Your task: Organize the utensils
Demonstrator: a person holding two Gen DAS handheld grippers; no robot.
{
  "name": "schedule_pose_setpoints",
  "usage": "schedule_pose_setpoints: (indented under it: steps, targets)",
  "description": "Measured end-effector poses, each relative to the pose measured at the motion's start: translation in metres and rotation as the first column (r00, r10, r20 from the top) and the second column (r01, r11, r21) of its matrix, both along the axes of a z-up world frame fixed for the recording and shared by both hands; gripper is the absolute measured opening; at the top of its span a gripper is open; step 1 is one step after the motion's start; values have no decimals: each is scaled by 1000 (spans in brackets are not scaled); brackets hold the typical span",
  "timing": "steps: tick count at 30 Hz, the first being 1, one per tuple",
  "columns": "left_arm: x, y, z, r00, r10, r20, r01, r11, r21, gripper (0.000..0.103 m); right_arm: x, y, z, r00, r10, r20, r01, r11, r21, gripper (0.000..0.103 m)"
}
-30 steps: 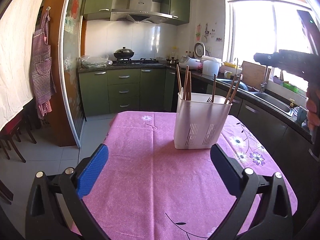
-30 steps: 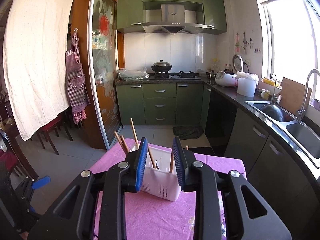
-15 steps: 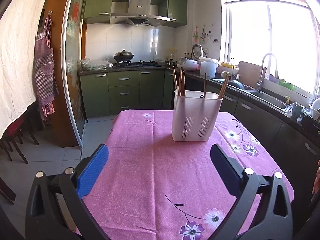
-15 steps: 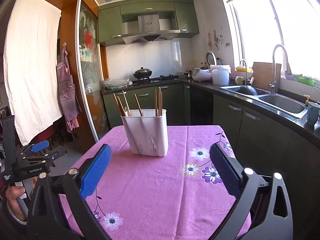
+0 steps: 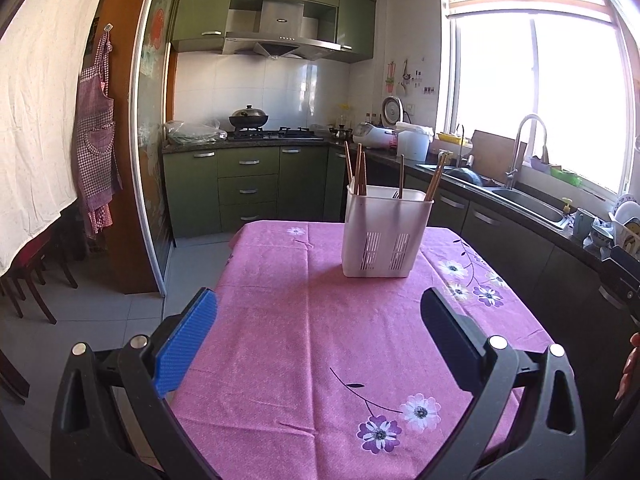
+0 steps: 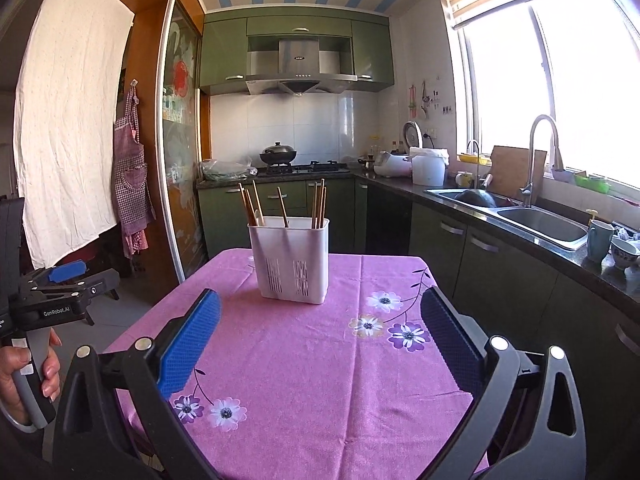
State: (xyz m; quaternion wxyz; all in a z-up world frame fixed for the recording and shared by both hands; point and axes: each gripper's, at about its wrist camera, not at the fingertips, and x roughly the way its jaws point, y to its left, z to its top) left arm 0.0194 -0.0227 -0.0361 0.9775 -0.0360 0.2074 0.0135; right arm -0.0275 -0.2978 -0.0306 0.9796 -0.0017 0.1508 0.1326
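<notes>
A white slotted utensil holder (image 5: 385, 232) (image 6: 291, 258) stands upright on the pink flowered tablecloth (image 5: 320, 340) (image 6: 320, 360), toward the table's far end. Several wooden chopsticks (image 5: 358, 172) (image 6: 318, 204) stick up out of it, with a fork tip and a white spoon handle among them. My left gripper (image 5: 318, 330) hangs open over the near part of the table, nothing between its fingers. My right gripper (image 6: 320, 332) is also open and empty, well short of the holder. A hand holds the left gripper's handle at the left edge of the right wrist view.
A dark counter with a double sink (image 6: 532, 220) and tap runs along the right. Green cabinets and a stove with a wok (image 5: 248, 117) lie behind the table. Cups and bowls (image 6: 600, 240) stand by the sink. Chairs (image 5: 28, 280) stand on the floor at left.
My right gripper went from nearly shut just above the holder to wide open, and drew back and down. My left gripper pulled back a little, so more tablecloth shows.
</notes>
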Motion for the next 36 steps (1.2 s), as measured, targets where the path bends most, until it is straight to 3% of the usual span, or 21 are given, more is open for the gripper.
schedule_pose_setpoints:
  steps: [36]
  targets:
    - [-8, 0, 2, 1000, 1, 9, -1, 1000, 4, 97, 8, 7, 1, 999, 30, -24, -30, 1000, 1, 98]
